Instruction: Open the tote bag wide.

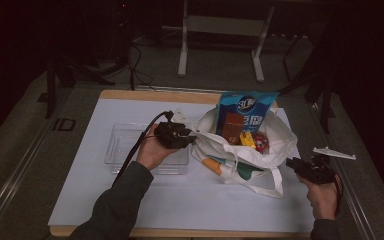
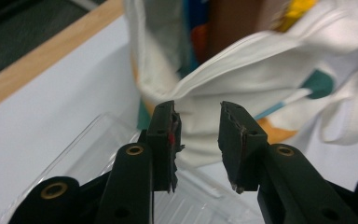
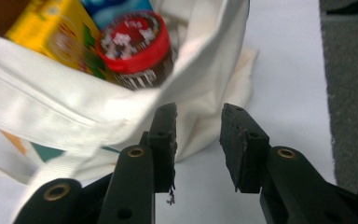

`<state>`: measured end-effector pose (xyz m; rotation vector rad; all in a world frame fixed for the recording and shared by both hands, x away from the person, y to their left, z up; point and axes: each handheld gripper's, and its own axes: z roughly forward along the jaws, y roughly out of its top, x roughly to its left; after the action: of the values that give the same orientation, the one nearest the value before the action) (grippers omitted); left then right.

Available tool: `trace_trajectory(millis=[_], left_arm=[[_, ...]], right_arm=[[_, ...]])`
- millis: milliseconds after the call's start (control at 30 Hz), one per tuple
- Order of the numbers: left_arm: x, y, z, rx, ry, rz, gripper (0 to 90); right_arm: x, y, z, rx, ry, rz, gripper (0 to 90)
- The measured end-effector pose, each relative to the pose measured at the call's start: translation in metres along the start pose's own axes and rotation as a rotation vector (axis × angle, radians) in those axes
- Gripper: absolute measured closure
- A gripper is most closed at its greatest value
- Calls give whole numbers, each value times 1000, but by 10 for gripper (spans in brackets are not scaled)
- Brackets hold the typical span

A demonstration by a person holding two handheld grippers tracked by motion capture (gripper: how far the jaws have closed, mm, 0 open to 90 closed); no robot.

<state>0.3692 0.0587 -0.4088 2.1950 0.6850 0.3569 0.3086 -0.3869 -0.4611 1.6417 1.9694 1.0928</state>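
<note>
White sheeting covers the desk (image 1: 145,200). One cloth bag (image 1: 275,145) sits between two claws, holding one blue packet (image 1: 245,107), one yellow box (image 3: 56,37) and one red-lidded jar (image 3: 135,44). Left claw (image 2: 198,140) and right claw (image 3: 198,140) gape, released, just before the bag. One clear tray (image 1: 125,145) lies under the left claw.

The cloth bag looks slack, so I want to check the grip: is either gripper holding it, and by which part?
Nothing is held. The left gripper and right gripper both stand open, jaws apart, just off the white cloth bag.
</note>
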Motion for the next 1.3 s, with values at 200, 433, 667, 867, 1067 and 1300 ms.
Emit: trace_trajectory(millis=[200, 433, 667, 867, 1067, 1300], left_arm=[[-17, 21, 2, -42, -14, 35, 701], [-28, 36, 38, 11, -13, 55, 701], [-32, 34, 63, 92, 11, 89, 755], [-40, 31, 79, 181, 30, 121, 815], [-42, 24, 93, 283, 37, 140, 898], [-42, 20, 103, 333, 61, 114, 900]], right_arm=[[9, 15, -13, -56, 22, -12, 601], [15, 24, -1, -52, 10, -6, 670], [19, 23, 12, -11, 0, -8, 814], [21, 17, 28, 27, 4, -20, 881], [24, 8, 46, 74, 11, -25, 892], [19, -4, 60, 116, 11, -8, 895]])
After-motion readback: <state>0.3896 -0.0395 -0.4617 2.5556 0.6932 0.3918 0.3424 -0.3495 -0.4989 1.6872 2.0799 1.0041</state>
